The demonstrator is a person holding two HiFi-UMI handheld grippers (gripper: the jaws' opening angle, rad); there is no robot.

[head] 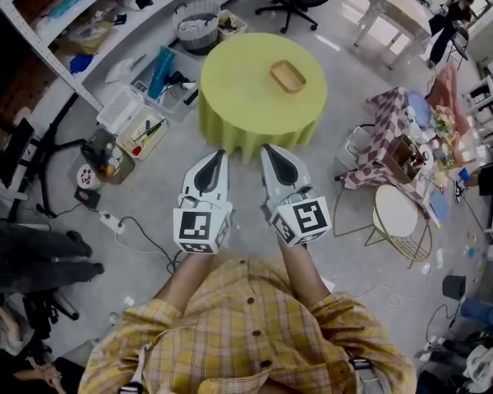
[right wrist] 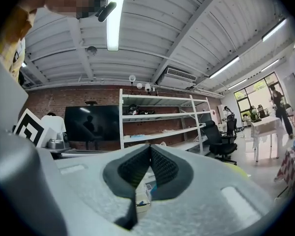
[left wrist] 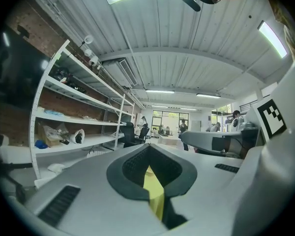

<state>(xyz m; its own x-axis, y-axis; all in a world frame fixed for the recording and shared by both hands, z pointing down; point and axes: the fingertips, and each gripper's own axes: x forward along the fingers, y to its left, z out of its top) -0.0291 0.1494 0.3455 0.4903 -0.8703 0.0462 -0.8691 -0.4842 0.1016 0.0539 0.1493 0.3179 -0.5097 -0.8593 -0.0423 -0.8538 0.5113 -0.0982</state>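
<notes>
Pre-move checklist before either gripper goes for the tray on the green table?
1. Left gripper empty: ok. Its jaws meet at the tips, and only green cloth shows through the gap.
2. Right gripper empty: ok. Its jaws meet at the tips with nothing between them.
3. Jaws open for a pick: not ok. Both are shut.
4. Grippers over the green table: not ok. Both are short of its near edge, over the floor.
5. Space around the wooden tray: ok. It lies alone on the cloth, on the far side of the table.
6. Tray contents: cannot tell, too small in the head view.
</notes>
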